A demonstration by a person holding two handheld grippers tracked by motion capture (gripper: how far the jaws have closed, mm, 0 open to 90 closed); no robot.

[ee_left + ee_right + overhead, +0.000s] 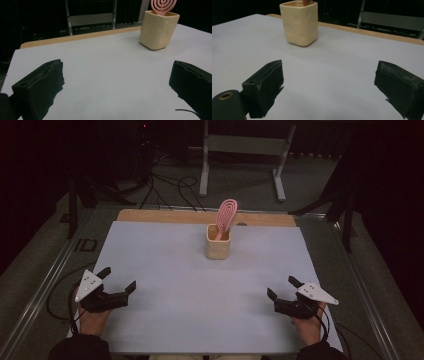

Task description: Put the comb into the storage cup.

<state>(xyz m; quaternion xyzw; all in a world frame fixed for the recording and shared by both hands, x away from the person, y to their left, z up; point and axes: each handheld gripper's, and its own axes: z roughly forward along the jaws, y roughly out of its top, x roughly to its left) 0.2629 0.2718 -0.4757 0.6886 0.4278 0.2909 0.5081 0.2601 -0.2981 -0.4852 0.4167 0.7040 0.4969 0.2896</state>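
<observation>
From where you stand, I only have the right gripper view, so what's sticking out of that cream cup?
Observer: A pink utensil with a spiral-slotted head stands in the cup, leaning toward the far right.
Operator: Where's my left gripper?
Observer: The left gripper rests at the near left of the white mat, jaws open, holding nothing.
Operator: Is the cup centred between the hands?
Observer: Roughly; it sits toward the mat's far edge, with the right gripper at the near right, also open.
</observation>
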